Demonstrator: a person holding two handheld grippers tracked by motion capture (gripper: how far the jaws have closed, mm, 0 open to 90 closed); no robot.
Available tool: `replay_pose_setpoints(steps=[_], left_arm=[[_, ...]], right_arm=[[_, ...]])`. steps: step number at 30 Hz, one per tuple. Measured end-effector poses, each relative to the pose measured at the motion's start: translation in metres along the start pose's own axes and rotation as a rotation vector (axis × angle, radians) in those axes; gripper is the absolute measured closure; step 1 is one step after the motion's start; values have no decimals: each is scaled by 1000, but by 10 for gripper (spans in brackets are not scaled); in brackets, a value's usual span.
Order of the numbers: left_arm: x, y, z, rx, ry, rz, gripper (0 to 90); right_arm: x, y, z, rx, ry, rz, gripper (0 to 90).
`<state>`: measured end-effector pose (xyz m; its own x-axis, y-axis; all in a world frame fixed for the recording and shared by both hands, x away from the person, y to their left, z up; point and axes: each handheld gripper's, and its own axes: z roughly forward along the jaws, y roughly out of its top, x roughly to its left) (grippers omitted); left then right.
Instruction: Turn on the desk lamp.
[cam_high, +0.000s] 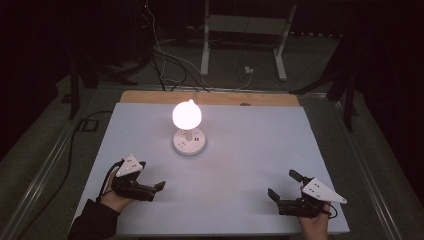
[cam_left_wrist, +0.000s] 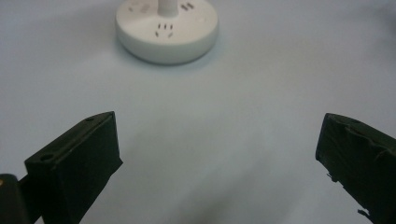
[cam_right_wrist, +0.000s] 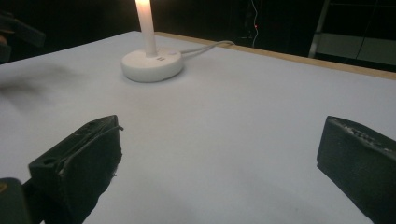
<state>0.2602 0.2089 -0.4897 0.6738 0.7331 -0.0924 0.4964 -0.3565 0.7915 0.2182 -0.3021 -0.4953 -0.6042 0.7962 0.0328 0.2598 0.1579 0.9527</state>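
Note:
A small lamp with a glowing round bulb (cam_high: 187, 114) stands on a white round base (cam_high: 189, 142) at the middle back of the white table cover (cam_high: 250, 150). My left gripper (cam_high: 151, 176) rests near the front left, open and holding nothing, its jaws wide apart and pointing toward the base (cam_left_wrist: 166, 30). My right gripper (cam_high: 283, 184) lies near the front right, also open and holding nothing. In the right gripper view the base (cam_right_wrist: 152, 64) and lit stem (cam_right_wrist: 145, 23) stand far off to the left of its jaws.
A white cable (cam_right_wrist: 205, 46) runs from the base to the table's wooden back edge (cam_high: 210, 97). Behind the table are floor cables (cam_high: 165, 60) and a white frame's legs (cam_high: 205, 45). The room around is dark.

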Motion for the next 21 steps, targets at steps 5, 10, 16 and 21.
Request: replay_pose_setpoints(steps=[5, 10, 16, 21], left_arm=[[3, -15, -3, 17, -36, -6, 5], [4, -31, -4, 95, -118, -17, 11], [5, -38, -3, 117, -123, -33, 11], [5, -36, -3, 111, -111, -31, 11]], right_arm=[[0, 0, 0, 2, 1, -1, 2], [0, 0, 1, 4, 2, -1, 2], [1, 0, 1, 3, 3, -3, 2], [1, 0, 1, 2, 5, -4, 1]])
